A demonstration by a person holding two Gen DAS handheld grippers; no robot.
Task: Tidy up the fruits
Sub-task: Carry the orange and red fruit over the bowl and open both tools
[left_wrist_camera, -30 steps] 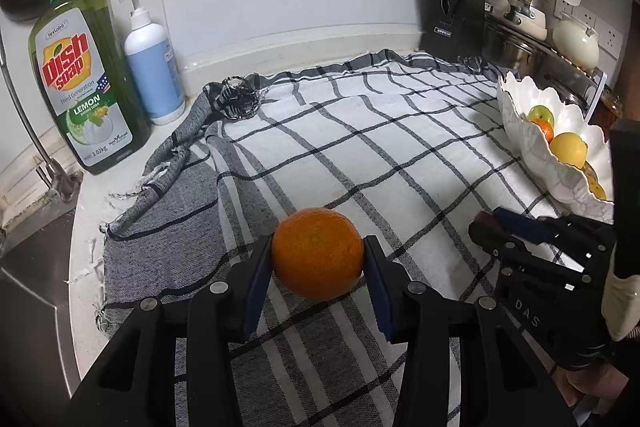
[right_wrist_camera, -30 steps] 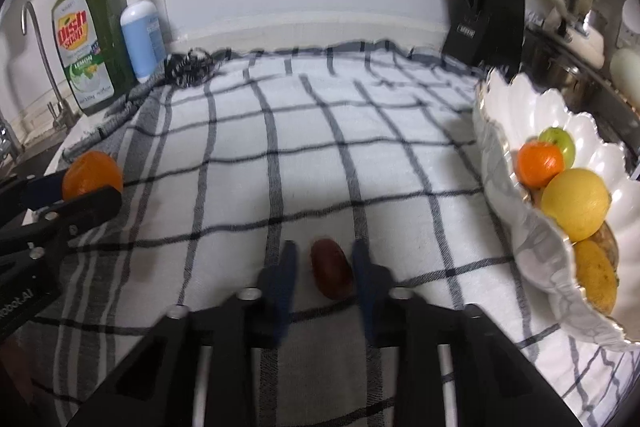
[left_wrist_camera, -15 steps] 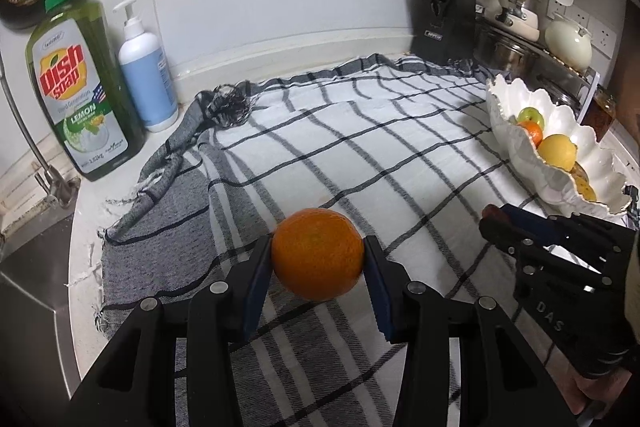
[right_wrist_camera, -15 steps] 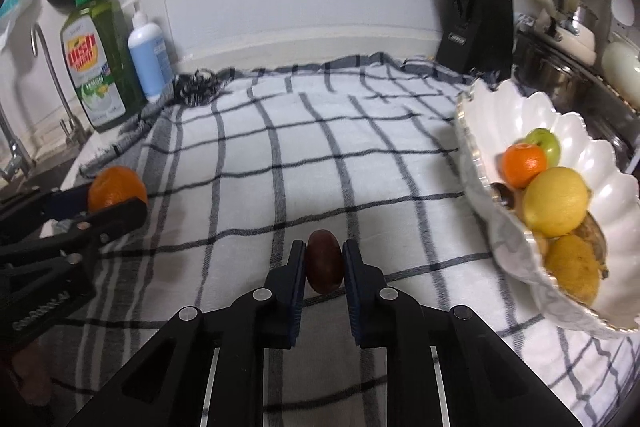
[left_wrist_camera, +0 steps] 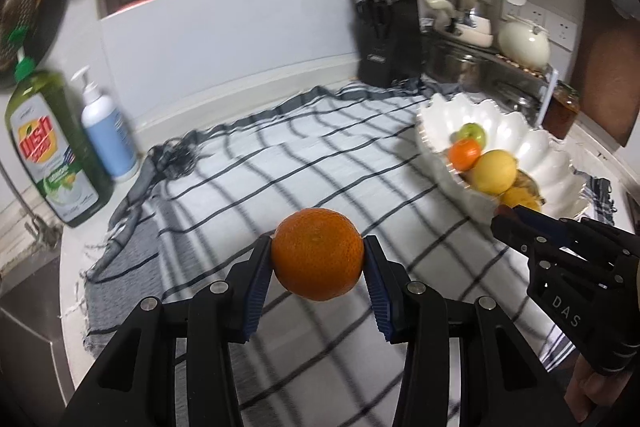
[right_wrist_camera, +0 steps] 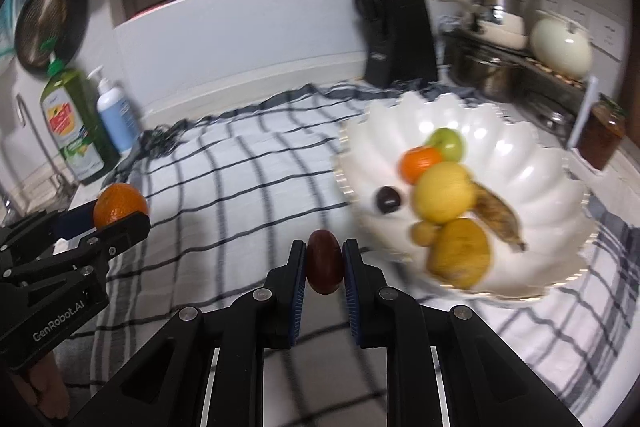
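An orange point(left_wrist_camera: 317, 254) sits clamped between the blue pads of the left tongs point(left_wrist_camera: 318, 267), held up off the checked cloth point(left_wrist_camera: 248, 163) that covers the desk. The right tongs point(right_wrist_camera: 325, 267) are pinched tight on a small dark red fruit point(right_wrist_camera: 325, 262), just beside the rim of the white scalloped bowl point(right_wrist_camera: 520, 163), which holds a lemon point(right_wrist_camera: 442, 191), a tangerine point(right_wrist_camera: 420, 163), a green fruit point(right_wrist_camera: 448, 143) and a banana point(right_wrist_camera: 498, 215).

Checked cloth point(left_wrist_camera: 248, 163) over counter; dish soap point(left_wrist_camera: 48, 151) and pump bottle point(left_wrist_camera: 106, 131) at 9 o'clock; knife block point(left_wrist_camera: 390, 39) at 12; cream teapot point(left_wrist_camera: 524, 43) at 2
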